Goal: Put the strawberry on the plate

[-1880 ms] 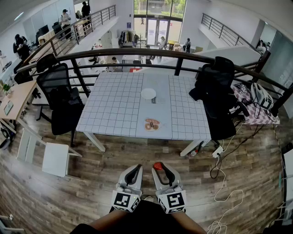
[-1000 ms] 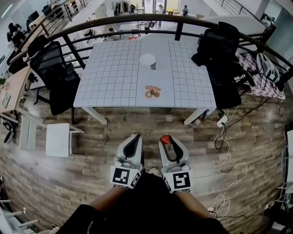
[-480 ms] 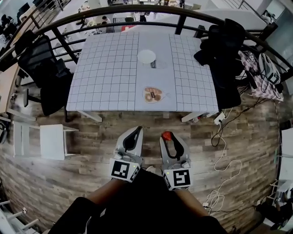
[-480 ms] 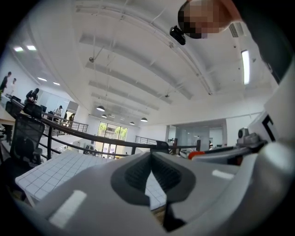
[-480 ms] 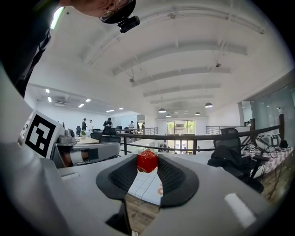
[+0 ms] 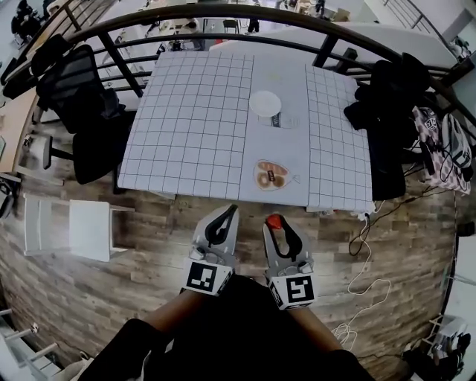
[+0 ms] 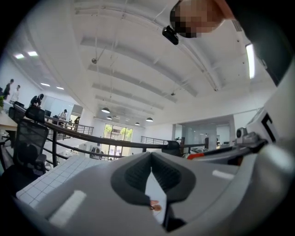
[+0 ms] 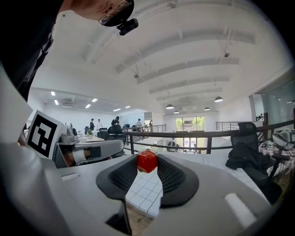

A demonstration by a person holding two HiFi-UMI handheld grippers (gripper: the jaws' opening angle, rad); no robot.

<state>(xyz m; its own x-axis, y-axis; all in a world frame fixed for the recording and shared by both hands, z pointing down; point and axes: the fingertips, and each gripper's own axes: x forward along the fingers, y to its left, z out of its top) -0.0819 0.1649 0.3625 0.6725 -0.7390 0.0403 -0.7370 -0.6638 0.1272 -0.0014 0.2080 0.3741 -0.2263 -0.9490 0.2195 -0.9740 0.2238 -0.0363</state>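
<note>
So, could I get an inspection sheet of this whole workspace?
Surface: white grid-patterned table, on a wood-plank floor.
Job's things: red strawberry in the right claw; round white plate on the table's far half, looks bare.
Clutter: pinkish heart-shaped dish near the table's front edge, contents unclear.
Claws: right claw shut on the strawberry; left claw shut, empty; both over the floor, short of the table.
Cables: loose white cables on the floor at right.
Surroundings: black office chair at left, black curved railing behind, white low stool.
</note>
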